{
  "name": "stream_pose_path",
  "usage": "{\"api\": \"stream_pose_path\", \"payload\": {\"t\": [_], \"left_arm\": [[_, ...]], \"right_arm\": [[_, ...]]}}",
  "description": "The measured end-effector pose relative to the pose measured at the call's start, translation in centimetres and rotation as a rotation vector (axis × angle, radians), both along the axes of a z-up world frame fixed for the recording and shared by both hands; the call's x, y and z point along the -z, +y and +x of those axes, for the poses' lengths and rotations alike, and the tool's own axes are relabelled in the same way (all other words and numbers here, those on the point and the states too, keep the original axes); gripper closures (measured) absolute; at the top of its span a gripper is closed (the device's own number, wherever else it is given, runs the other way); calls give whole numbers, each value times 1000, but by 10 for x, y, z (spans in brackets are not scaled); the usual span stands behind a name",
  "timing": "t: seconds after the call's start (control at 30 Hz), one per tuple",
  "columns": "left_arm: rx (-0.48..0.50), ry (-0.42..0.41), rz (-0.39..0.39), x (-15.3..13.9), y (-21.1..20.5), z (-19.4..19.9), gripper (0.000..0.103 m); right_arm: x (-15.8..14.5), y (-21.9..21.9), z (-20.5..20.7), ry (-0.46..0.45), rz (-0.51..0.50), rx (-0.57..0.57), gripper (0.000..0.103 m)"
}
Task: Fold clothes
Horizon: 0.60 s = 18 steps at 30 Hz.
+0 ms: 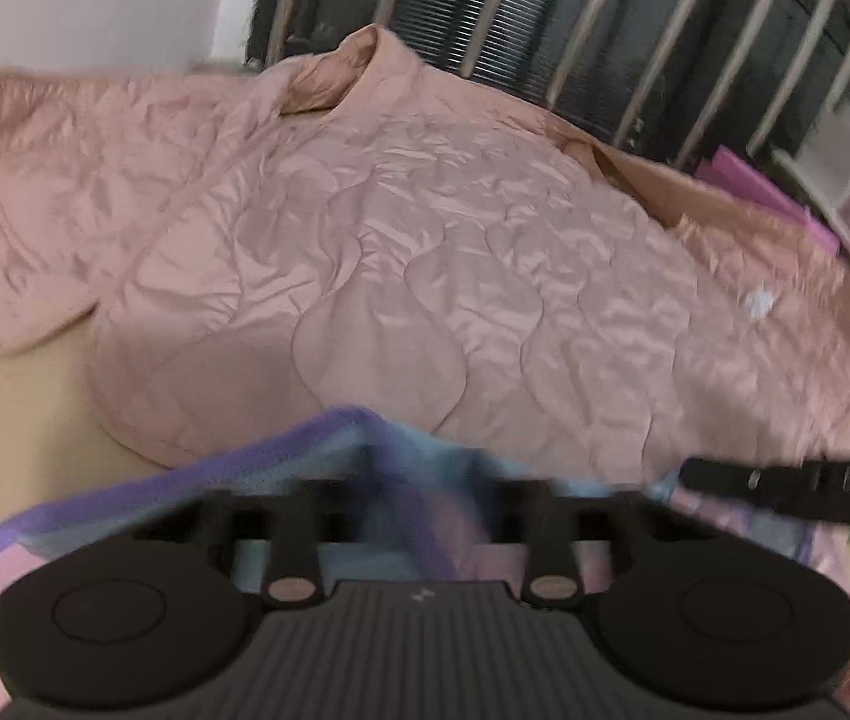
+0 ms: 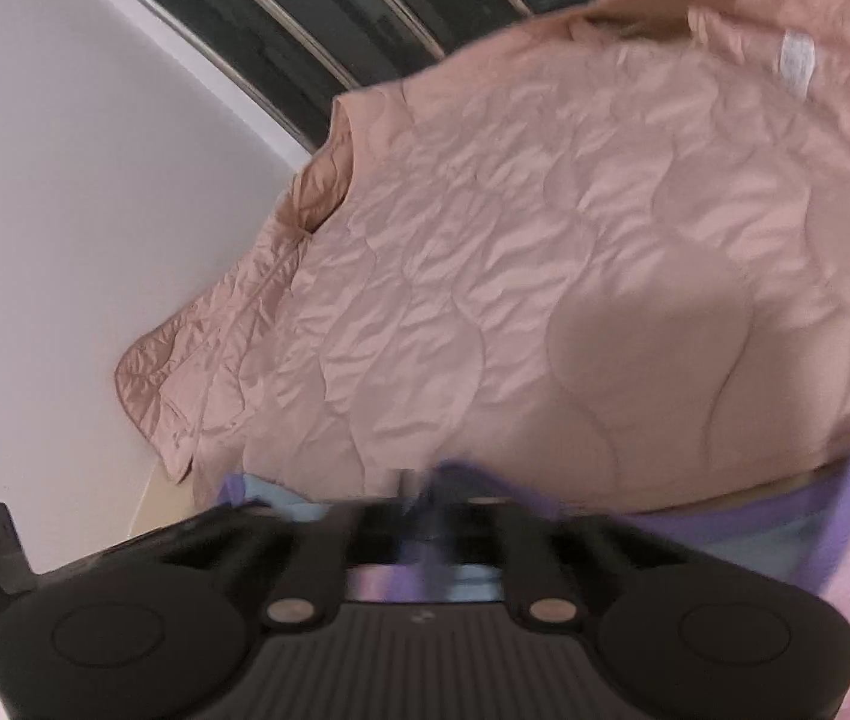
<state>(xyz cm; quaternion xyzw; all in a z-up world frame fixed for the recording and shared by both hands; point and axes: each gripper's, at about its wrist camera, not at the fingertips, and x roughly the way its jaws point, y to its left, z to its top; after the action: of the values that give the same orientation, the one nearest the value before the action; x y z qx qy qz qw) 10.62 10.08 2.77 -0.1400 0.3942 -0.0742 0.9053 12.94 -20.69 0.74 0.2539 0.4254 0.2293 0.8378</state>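
Left wrist: left gripper [image 1: 425, 498] seems clamped on the pastel garment [image 1: 329, 456], a soft, light knit lying before the slippery, puffy pink jacket [image 1: 425, 240]; right wrist: right gripper [image 2: 425, 498] pinches its purple edge; hems grip best.

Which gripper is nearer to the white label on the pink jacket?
Right, probably. The white label lies just beyond the right gripper; the left gripper sits farther away, to the label's left.
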Motion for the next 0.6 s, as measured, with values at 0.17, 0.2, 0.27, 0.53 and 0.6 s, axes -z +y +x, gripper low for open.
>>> {"api": "stream_pose_path", "payload": {"t": [0.17, 0.2, 0.27, 0.53, 0.6], "left_arm": [[-146, -24, -163, 13, 26, -3, 99], [-166, -30, -190, 16, 29, -4, 99], [-191, -38, -227, 19, 32, -6, 99], [-100, -59, -99, -6, 32, -33, 60], [-17, -80, -24, -18, 30, -59, 57]], "right_arm": [[-9, -14, -23, -126, 35, 68, 100], [-9, -18, -26, -136, 42, 82, 100], [-7, -22, -27, -140, 37, 97, 100], [-17, -27, -74, -177, -81, -24, 92], [-21, -29, -90, -192, -117, -63, 80]]}}
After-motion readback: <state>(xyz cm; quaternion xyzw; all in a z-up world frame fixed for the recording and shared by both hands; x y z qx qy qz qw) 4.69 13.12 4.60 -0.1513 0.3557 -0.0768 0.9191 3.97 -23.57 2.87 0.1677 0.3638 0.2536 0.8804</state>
